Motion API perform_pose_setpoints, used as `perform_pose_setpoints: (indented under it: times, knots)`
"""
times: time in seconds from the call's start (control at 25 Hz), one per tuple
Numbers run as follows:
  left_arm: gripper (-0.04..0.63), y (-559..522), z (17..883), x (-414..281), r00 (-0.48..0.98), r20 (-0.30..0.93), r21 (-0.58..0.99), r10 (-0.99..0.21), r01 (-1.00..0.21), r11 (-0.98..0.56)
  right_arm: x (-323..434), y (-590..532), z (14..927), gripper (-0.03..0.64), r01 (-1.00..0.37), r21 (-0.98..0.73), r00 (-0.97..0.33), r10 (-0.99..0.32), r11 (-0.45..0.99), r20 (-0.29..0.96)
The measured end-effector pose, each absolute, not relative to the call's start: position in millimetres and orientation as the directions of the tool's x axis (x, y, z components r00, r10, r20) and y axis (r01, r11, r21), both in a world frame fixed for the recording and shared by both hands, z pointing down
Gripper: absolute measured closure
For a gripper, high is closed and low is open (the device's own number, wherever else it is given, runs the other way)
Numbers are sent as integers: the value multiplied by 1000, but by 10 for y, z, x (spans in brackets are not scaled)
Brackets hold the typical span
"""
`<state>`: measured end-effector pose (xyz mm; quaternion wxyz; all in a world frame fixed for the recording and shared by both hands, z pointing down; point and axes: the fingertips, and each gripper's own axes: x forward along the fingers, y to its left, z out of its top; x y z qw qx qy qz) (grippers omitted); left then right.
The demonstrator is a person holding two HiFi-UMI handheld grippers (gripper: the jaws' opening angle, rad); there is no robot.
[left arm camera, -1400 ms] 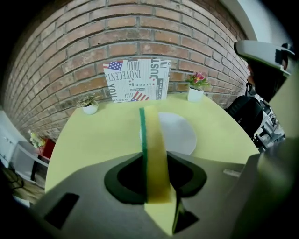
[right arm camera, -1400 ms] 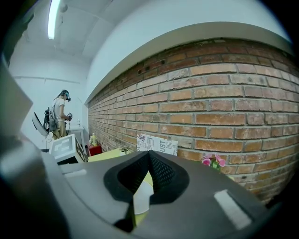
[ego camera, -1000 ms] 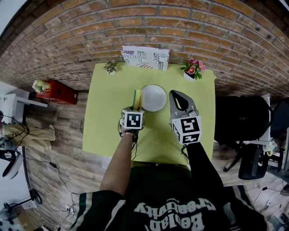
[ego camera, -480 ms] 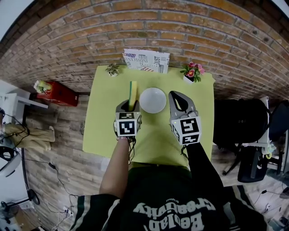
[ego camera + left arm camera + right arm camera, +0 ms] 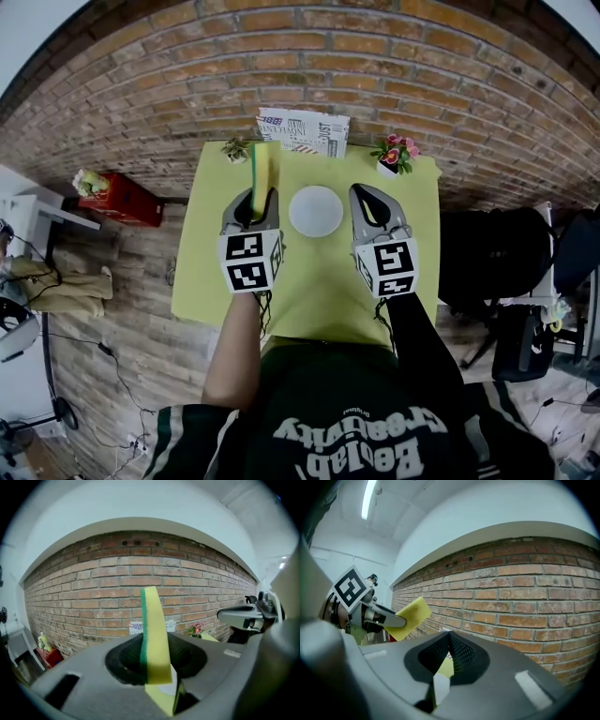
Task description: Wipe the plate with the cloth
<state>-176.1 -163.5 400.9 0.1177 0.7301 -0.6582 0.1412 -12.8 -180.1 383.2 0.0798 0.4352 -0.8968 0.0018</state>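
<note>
1. My left gripper [image 5: 253, 202] is clamped on the sponge [image 5: 261, 173], a yellow one with a green side. The jaws are only as far apart as the sponge is thick. It stands on edge between them and sticks out past the tips toward the far wall.
2. My right gripper [image 5: 364, 197] has its jaws pressed together with nothing between them.
3. The plate [image 5: 316, 211] is white and round and lies flat on the table [image 5: 319, 291], between my two grippers and a little beyond their tips. From above, the sponge is to the left of it, and nothing touches it.
4. The table top is plain yellow-green.
5. Along its far edge, by the wall, stand a small green plant [image 5: 235, 148] on the left, a printed paper [image 5: 302, 131] propped up in the middle, and a pot of pink flowers [image 5: 394, 152] on the right.
6. The wall behind the table is bare brick [image 5: 300, 56], and in both gripper views it fills the background, under a white ceiling [image 5: 487, 508] with a strip light [image 5: 370, 498].
7. The floor [image 5: 122, 281] is wood planking. On it, left of the table, sits a red box [image 5: 117, 195].
8. To the right of the table is a black chair [image 5: 492, 253].
</note>
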Motion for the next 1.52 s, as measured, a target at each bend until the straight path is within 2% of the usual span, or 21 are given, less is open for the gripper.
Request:
perform_pose_setpoints:
  times: [0.24,0.72,1.52]
  knots:
    - [466,-1548,3590,-1726,95,263,-36,-960,-993,-108,-124,-1773,3698,606,-779,77,-612,-781,622,122]
    - [465,-1422,3231,-1642,103,170,-76,-980,-990,-117,-85,-1706,3534,607,-774,86,-621,-779,627,87]
    - [465,-1443,3134,-1609,100,140,-79,-985,-991,-112,-79,-1721,3519,607,-766,92,-631,-772,636,82]
